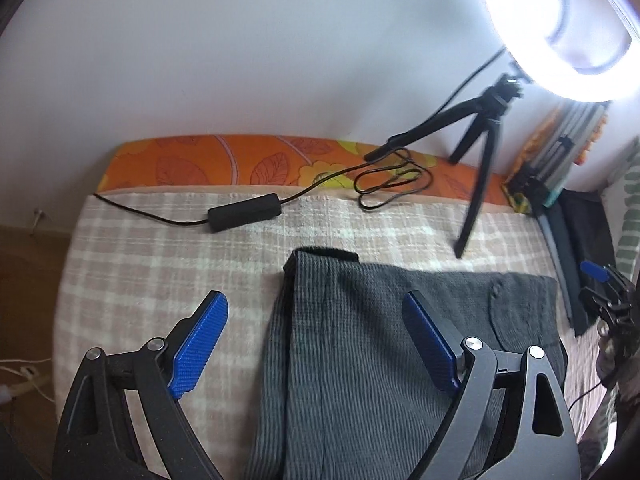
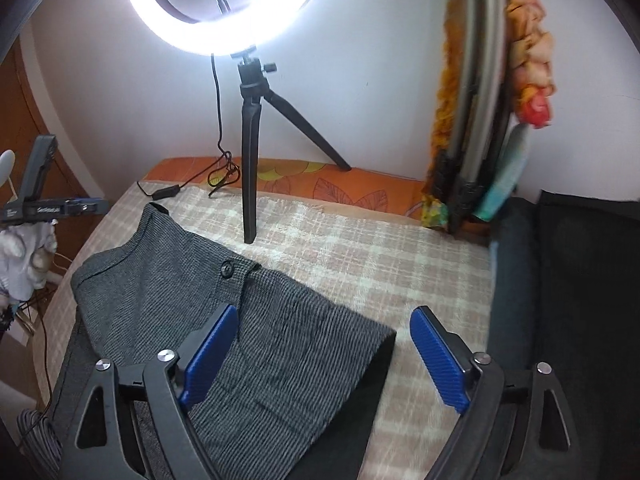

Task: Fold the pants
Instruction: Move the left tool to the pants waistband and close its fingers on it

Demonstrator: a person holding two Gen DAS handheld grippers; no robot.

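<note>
The grey pants lie flat on the checked blanket that covers the bed, and they look already doubled leg upon leg. Their long axis runs from the near edge toward the wall, so roughly from 6 o'clock to 12 o'clock in the left wrist view.

The left gripper hangs above the left long edge of the pants. Its jaws stand wide apart and hold nothing: one blue pad is over the bare blanket at 9 o'clock from the cloth's edge, and the other is over the cloth itself.

The right gripper is also spread wide and empty. In its own view the far right corner of the pants lies between the pads, and the button sits at about 11 o'clock from them.

I judge that each hand is near its own side, so both far corners are reachable. Whether the pads already touch the cloth, I cannot tell.
</note>
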